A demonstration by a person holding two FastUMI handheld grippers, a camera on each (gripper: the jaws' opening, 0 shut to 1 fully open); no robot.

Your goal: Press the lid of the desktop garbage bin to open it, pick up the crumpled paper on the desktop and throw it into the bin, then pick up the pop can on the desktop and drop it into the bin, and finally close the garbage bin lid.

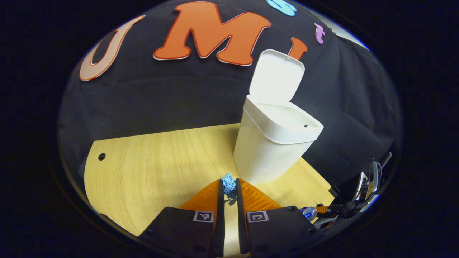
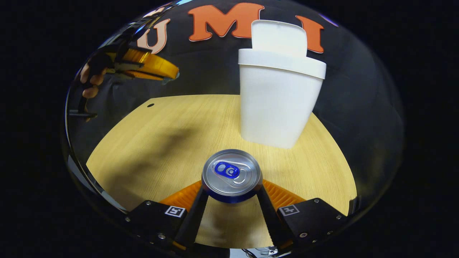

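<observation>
In the left gripper view I am pinching the crumpled paper (image 1: pixel 228 183) between the tips of my left gripper (image 1: pixel 229 190), its fingers pressed nearly together on the blue wad, which is hanging above the desktop (image 1: pixel 150 168) just short of the garbage bin (image 1: pixel 272 143); the bin's lid (image 1: pixel 277 77) is standing up on its hinge, so the mouth is lying open, and I cannot see inside it. In the right gripper view I am holding my right gripper (image 2: pixel 231 195) around the pop can (image 2: pixel 231 175), both fingers lying against its sides, the can upright with the bin beyond it, and my left gripper is showing farther off, lifted, in my hand (image 2: pixel 91 80). I am judging the lid as opened and the paper as gripped; dropping it in, dropping the can in and closing the lid are what is left
</observation>
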